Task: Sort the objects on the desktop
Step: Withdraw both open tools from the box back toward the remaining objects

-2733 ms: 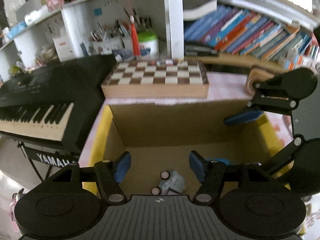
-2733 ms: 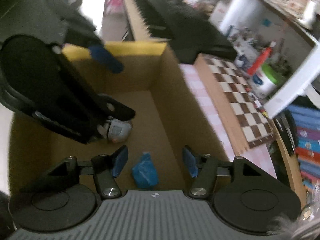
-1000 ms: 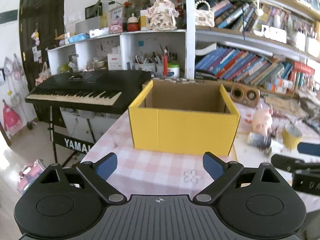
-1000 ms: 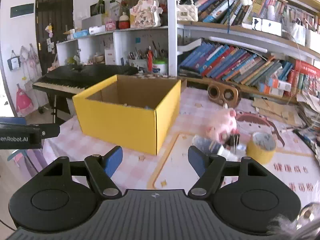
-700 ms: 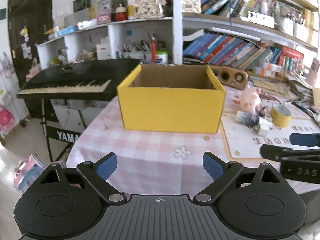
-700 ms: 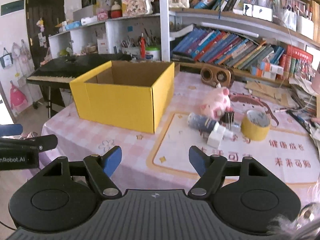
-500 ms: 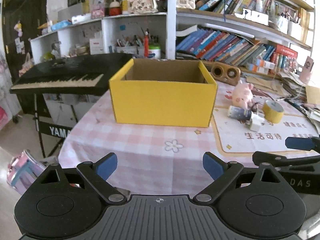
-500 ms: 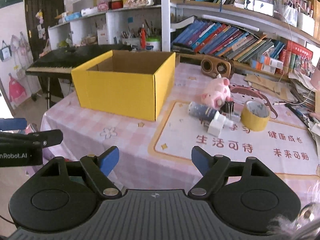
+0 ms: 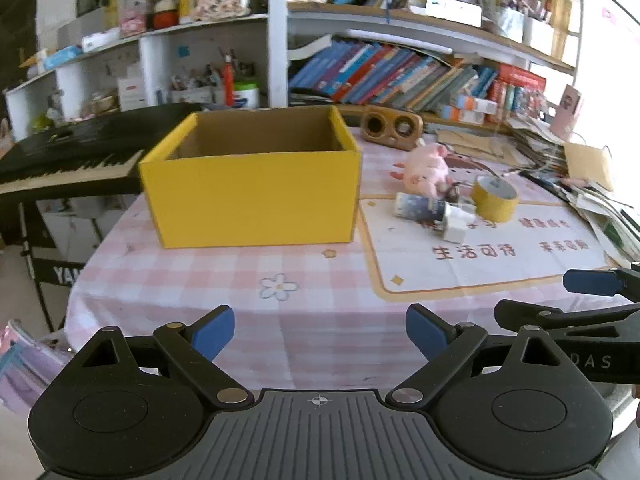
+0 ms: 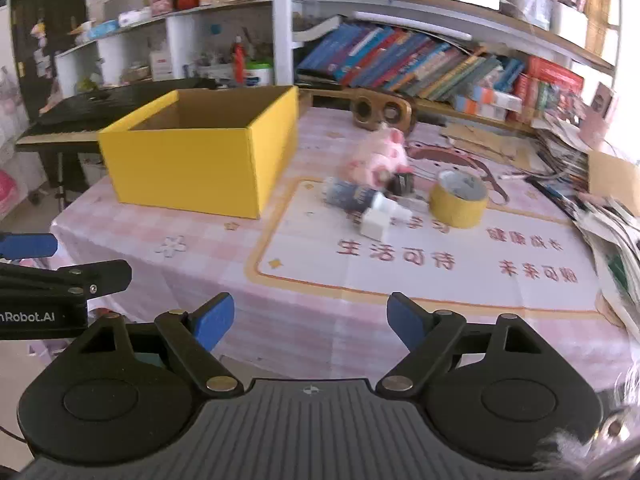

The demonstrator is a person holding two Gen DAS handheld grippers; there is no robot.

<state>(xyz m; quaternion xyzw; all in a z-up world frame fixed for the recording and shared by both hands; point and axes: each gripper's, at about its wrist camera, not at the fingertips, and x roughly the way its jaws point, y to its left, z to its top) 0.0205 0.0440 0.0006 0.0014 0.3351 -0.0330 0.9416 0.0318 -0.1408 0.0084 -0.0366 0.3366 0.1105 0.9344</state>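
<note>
- Left hand-held gripper [image 9: 320, 330]: jaws wide apart, nothing between.
- Right hand-held gripper [image 10: 310, 320]: jaws opening, nothing between.
- Box [image 9: 252, 192] on tabletop [image 9: 320, 304]; pig [image 10: 378, 160], tape [image 10: 458, 200] beside it.

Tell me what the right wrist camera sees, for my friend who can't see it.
An open yellow cardboard box stands on a pink checked tablecloth, left of a pink plush pig and yellow tape roll. The opening right gripper holds nothing.
</note>
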